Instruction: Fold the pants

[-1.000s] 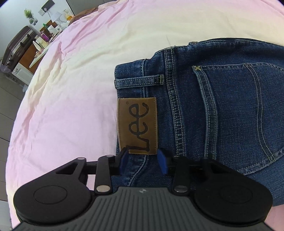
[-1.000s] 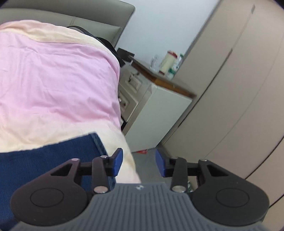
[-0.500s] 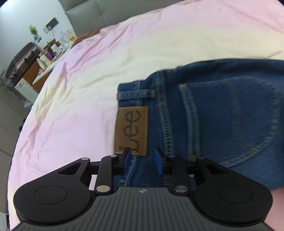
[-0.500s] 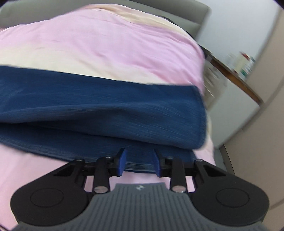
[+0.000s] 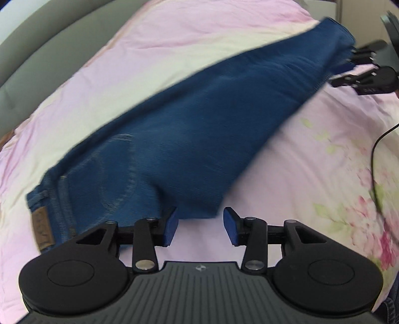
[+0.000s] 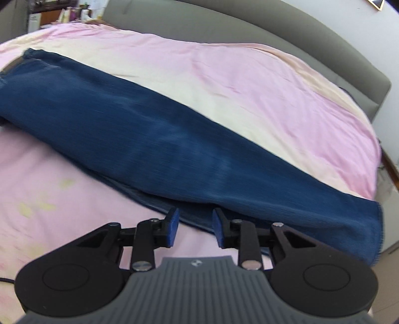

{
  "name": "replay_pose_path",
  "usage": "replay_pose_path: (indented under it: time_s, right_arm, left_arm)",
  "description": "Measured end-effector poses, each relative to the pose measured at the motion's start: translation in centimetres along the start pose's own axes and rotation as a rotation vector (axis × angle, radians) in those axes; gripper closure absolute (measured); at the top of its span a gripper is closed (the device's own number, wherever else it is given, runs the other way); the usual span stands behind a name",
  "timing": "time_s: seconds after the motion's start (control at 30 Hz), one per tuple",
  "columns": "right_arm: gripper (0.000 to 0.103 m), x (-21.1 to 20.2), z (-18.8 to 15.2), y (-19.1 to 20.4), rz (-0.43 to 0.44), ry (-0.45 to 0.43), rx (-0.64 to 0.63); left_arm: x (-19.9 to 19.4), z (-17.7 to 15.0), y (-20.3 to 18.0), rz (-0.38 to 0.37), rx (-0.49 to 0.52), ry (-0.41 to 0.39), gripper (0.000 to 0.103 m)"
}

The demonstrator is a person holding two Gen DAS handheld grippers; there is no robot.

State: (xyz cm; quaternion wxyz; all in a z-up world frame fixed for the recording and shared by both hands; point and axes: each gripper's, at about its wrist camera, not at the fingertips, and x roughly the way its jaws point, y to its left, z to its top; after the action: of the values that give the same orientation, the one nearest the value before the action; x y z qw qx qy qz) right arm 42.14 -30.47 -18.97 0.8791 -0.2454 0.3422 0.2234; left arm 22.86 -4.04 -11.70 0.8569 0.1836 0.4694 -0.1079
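Note:
Dark blue jeans (image 5: 204, 129) lie folded lengthwise, one leg on the other, across the pink bed; they also show in the right wrist view (image 6: 162, 142). The waistband with its brown leather patch (image 5: 43, 229) is at the left. My left gripper (image 5: 199, 226) is open and empty, just off the near edge of the seat area. My right gripper (image 6: 194, 228) is open and empty at the near edge of the lower leg, and it also shows at the hem end in the left wrist view (image 5: 349, 69).
The bed has a pink and cream sheet (image 6: 249, 82) and a floral pink cover (image 5: 336, 174) near me. A grey padded headboard (image 6: 274, 32) runs behind. A black cable (image 5: 374, 154) lies at the right. Shelves with clutter (image 6: 62, 15) stand far left.
Both grippers have swung round and drawn back toward the near side of the jeans. The left one left the waistband patch and faces along the legs; the right one now faces the leg.

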Motion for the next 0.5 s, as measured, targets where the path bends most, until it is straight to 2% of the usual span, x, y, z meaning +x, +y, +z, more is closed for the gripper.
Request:
replay_pose_path:
  time_s: [0.07, 0.17, 0.2, 0.23, 0.27, 0.3, 0.37, 0.5]
  right_arm:
    - [0.078, -0.1, 0.8, 2.6, 0.041, 0.0, 0.003]
    - [0.078, -0.4, 1.8, 6.7, 0.098, -0.02, -0.004]
    - [0.078, -0.5, 2.1, 8.2, 0.117, -0.03, -0.012]
    - [0.078, -0.7, 2.3, 9.5, 0.13, -0.039, -0.024]
    - [0.078, -0.8, 2.6, 10.8, 0.144, -0.05, -0.038]
    - [0.078, -1.0, 2.8, 12.0, 0.164, -0.061, -0.053]
    - [0.078, -1.2, 3.5, 14.1, 0.21, -0.081, -0.094]
    - [0.075, -1.6, 5.0, 18.2, 0.236, -0.124, -0.251]
  left_arm:
    - [0.9, -0.6, -0.8, 0.022, -0.041, -0.008, 0.052]
    - [1.9, -1.1, 0.0, 0.007, -0.191, -0.058, 0.053]
    - [2.1, -1.3, 0.5, 0.014, -0.23, -0.071, 0.056]
    - [2.1, -1.5, 0.8, 0.017, -0.251, -0.082, 0.072]
    - [2.1, -1.5, 1.2, 0.015, -0.263, -0.082, 0.082]
    - [2.0, -1.6, 1.8, -0.01, -0.279, -0.086, 0.084]
    - [1.2, -1.5, 2.7, -0.032, -0.281, -0.1, 0.098]
    - [-0.7, -0.3, 3.7, -0.041, -0.217, -0.138, 0.1]
